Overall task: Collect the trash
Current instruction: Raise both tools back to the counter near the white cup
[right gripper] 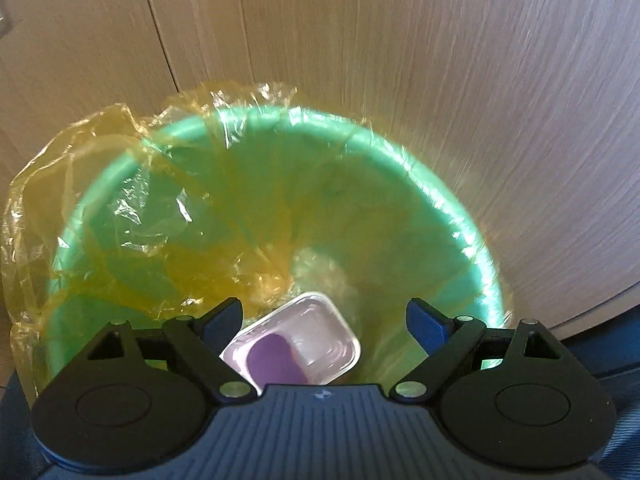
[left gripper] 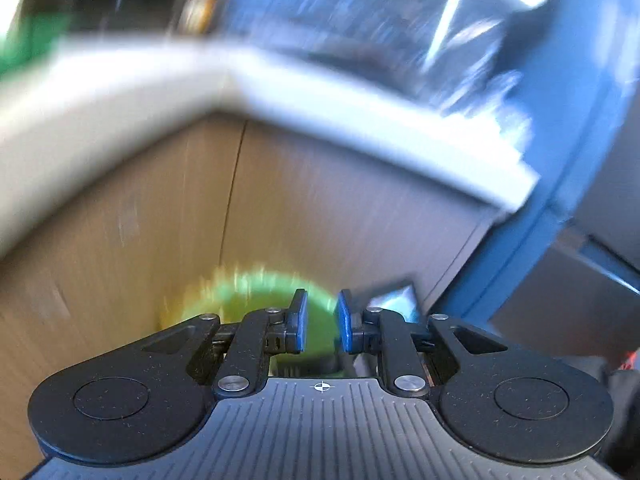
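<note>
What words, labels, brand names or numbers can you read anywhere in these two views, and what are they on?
None can be read.
White tray in the green bin: purple patch, no lettering visible.
Orange-and-dark package above the counter edge: too blurred to read.
Gripper bodies: only small emblem marks, no text.

Bright daylight fills both fisheye views; heavy motion blur smears the left wrist picture, while glare glints off the bin liner (right gripper: 132, 208) in the sharper right view, edges curved.
</note>
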The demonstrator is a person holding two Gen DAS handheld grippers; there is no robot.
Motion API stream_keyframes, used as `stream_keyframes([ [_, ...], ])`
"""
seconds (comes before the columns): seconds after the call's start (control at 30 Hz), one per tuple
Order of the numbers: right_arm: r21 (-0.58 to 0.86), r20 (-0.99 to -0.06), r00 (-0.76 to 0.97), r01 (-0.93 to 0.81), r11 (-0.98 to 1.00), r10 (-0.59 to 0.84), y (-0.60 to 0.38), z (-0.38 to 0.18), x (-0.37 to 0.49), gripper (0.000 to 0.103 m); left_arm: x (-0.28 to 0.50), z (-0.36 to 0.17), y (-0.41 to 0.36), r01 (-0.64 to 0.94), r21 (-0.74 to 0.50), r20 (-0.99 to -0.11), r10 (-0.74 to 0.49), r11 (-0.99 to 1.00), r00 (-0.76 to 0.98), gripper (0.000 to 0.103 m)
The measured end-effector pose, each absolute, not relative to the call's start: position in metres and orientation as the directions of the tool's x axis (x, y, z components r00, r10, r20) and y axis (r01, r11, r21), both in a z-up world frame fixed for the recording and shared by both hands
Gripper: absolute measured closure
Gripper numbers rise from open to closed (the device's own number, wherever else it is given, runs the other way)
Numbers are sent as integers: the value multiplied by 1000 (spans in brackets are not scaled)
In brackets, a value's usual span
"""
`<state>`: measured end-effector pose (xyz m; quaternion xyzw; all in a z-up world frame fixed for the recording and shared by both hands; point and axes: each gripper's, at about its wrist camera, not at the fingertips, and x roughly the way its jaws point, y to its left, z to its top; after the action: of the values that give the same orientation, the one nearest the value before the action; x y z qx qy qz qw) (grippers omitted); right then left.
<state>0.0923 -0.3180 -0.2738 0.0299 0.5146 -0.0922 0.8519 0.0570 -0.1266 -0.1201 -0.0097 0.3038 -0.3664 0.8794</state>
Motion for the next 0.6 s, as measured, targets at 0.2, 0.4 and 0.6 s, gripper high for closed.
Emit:
stream_keyframes([
  [0.2,-91,-837,529,121,988,-142,-300,-232,86,13,38,-13,-73,573,-13,-452,-516,819,727,83],
  [0.4,-55,-660,746,78,995,-95,-286,-106,81,13,70,35,16,301,6,-438,-268,954,858,84],
  [0.6,-95,-494,869,-76,993,19,-231,59,136,7,119,54,98,198,-174,-476,-258,965,841,84],
])
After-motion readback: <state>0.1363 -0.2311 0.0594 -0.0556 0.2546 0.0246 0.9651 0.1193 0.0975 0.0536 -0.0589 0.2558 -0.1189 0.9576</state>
